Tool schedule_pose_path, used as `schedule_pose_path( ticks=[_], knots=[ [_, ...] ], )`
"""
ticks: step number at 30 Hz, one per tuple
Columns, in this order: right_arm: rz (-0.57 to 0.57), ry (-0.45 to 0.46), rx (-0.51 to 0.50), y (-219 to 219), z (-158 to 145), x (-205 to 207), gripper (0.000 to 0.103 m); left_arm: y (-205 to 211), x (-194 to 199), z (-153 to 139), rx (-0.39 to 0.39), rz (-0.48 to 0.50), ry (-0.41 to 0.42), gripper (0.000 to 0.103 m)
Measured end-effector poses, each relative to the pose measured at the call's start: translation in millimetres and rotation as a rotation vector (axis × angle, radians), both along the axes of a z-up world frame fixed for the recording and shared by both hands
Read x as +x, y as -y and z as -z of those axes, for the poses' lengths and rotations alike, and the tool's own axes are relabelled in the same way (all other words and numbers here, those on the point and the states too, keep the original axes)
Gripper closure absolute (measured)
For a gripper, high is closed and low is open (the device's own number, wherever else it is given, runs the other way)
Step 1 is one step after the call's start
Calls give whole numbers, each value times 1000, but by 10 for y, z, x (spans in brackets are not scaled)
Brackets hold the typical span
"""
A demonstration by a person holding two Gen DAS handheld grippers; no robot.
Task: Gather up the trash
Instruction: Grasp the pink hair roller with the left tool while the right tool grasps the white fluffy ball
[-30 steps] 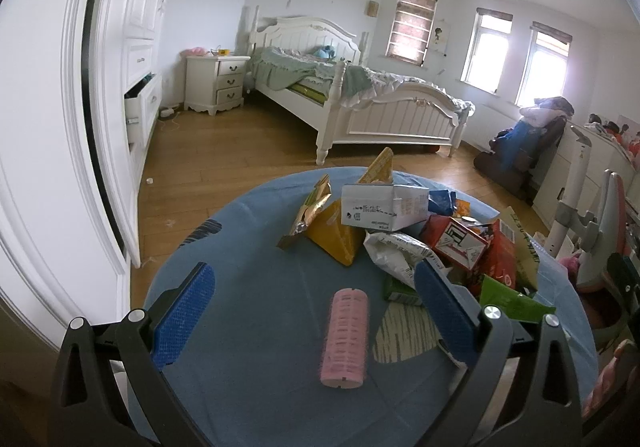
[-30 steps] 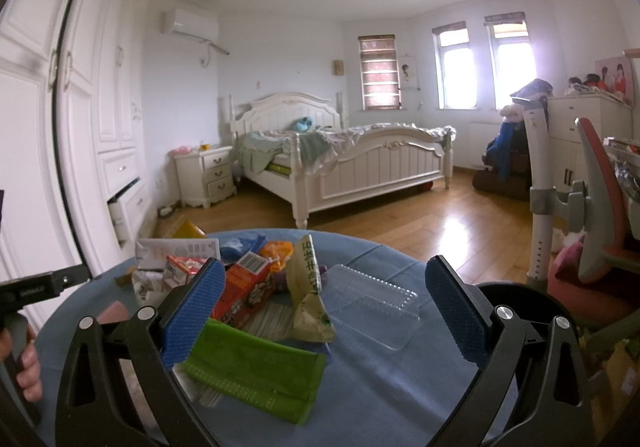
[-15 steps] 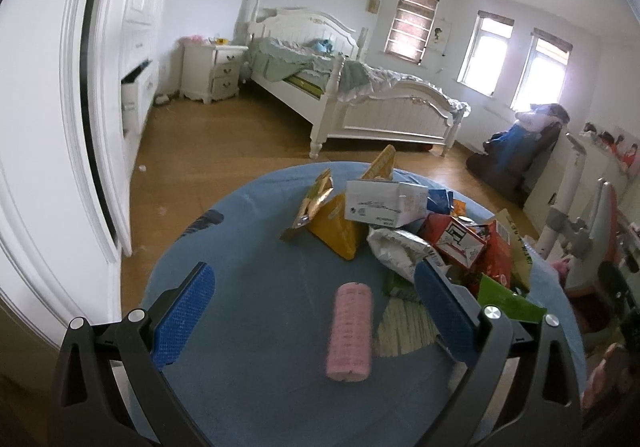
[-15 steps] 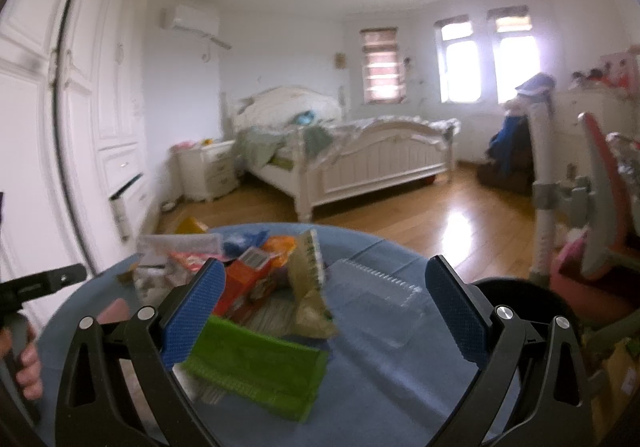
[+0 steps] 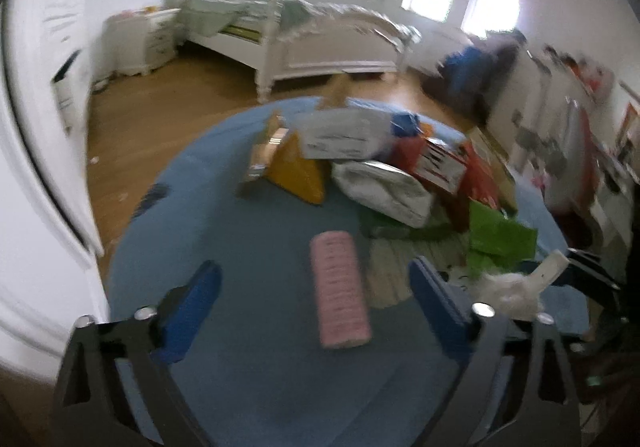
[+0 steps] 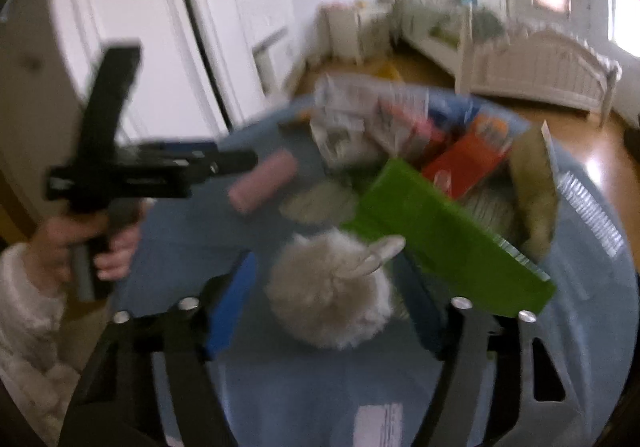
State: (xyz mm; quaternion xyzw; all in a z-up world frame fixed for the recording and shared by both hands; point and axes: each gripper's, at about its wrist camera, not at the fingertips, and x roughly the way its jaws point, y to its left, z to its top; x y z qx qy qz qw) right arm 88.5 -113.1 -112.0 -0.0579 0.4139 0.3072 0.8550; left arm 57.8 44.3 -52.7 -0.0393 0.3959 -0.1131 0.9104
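Left wrist view: looking forward and down, close over the round blue-covered table (image 5: 248, 367), facing the white bed (image 5: 320, 43) | Right wrist view: looking steeply down, very near the table (image 6: 304, 399), facing the white wardrobe (image 6: 224, 27) | Shared: pink ribbed cylinder (image 5: 340, 289) (image 6: 262, 181), flat green packet (image 5: 500, 243) (image 6: 444, 235); both blurred.

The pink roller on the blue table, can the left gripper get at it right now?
Probably yes: the pink roller lies alone on bare blue table, straight ahead between the open left gripper's fingers, nothing blocking it.
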Motion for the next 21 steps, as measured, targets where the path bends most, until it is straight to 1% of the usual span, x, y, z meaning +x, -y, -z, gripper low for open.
schedule_pose_path(
  ticks=[1,2,3,4,5,7,9,12,13,14,15,16,17,18,20,21],
  knots=[
    [-2,-27,-3,-31,51,32,41,66,57,41,15,31,-35,40],
    [1,-45,-11,-86,101,49,42,113,109,87,30,49,-66,47],
    [5,-67,-15,-90,145,64,44,149,147,137,45,49,-94,60],
    [3,-91,-4,-84,193,81,47,154,210,199,53,42,-131,67],
    [-2,-107,12,-71,222,83,50,145,225,191,51,36,-129,72],
    [-9,-134,65,-12,241,85,56,127,236,185,49,35,-140,74],
    [-12,-149,125,95,193,33,56,85,198,142,23,22,-129,75],
    [-48,-147,279,368,18,-99,57,126,75,-102,-21,39,-76,75],
    [-59,-135,373,546,-87,-176,57,195,25,-230,-51,57,-57,75],
    [-54,-121,426,692,-164,-220,57,301,-20,-366,-76,82,-34,75],
    [-37,-98,480,889,-249,-269,57,428,-43,-450,-80,102,-14,75],
    [-11,-71,524,1099,-338,-322,57,603,-79,-595,-88,140,13,75],
    [16,-45,554,1280,-409,-398,57,750,-114,-704,-111,173,29,75],
    [59,-7,585,1504,-480,-443,57,951,-123,-841,-152,221,43,75],
    [193,92,624,2040,-583,-571,57,1286,-125,-989,-195,289,63,75],
    [252,130,624,2215,-574,-576,57,1490,-109,-1051,-215,328,72,75]
  ],
)
